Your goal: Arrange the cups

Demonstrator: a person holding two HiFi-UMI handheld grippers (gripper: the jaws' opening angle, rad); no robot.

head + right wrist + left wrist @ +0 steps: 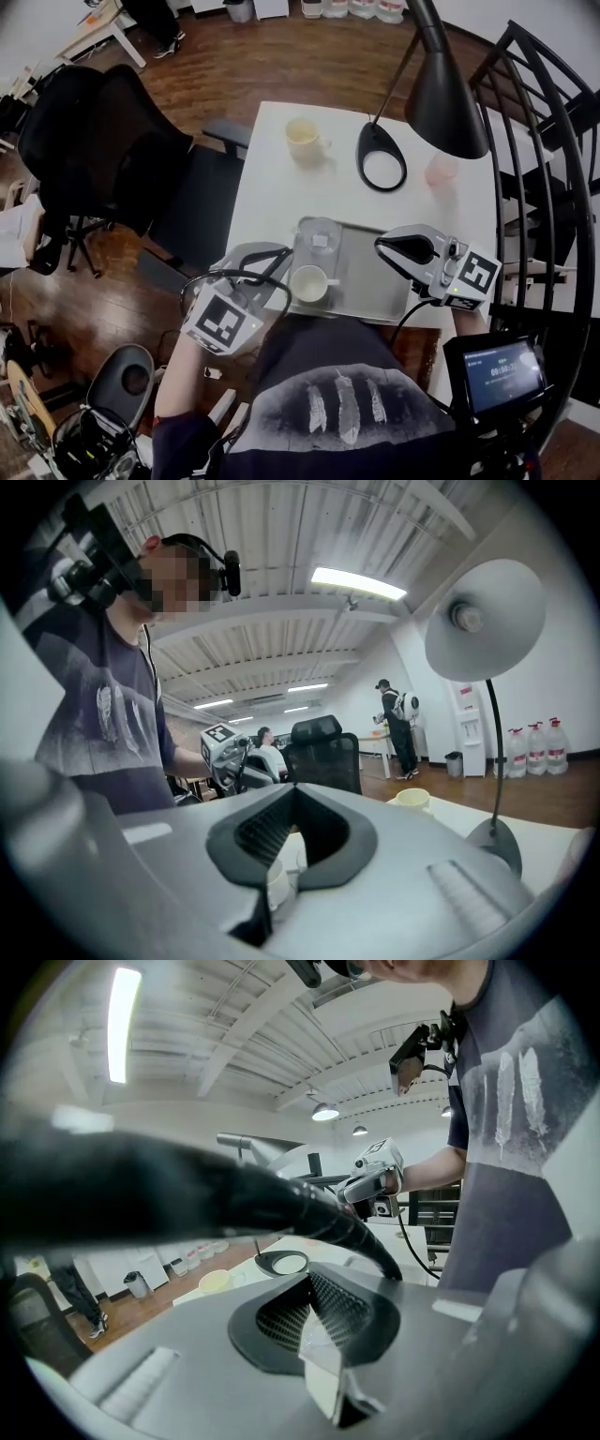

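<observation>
A grey tray (370, 281) lies at the near edge of the white table (272, 187). On it stand a clear glass cup (320, 234) and a white mug (307, 283). A pale yellow cup (302, 133) stands far back on the table, and a pink cup (441, 169) is at the right under the lamp shade. My left gripper (284, 255) is shut at the tray's left edge, beside the glass cup. My right gripper (382, 246) is shut over the tray's right side, with nothing seen in it. In the right gripper view the white mug (278, 874) shows past the shut jaws.
A black desk lamp (441, 94) leans over the table's right side, its base (382, 157) behind the tray. A black office chair (103, 141) stands left of the table and a black metal rack (553, 187) to the right. A person (398, 714) stands far off.
</observation>
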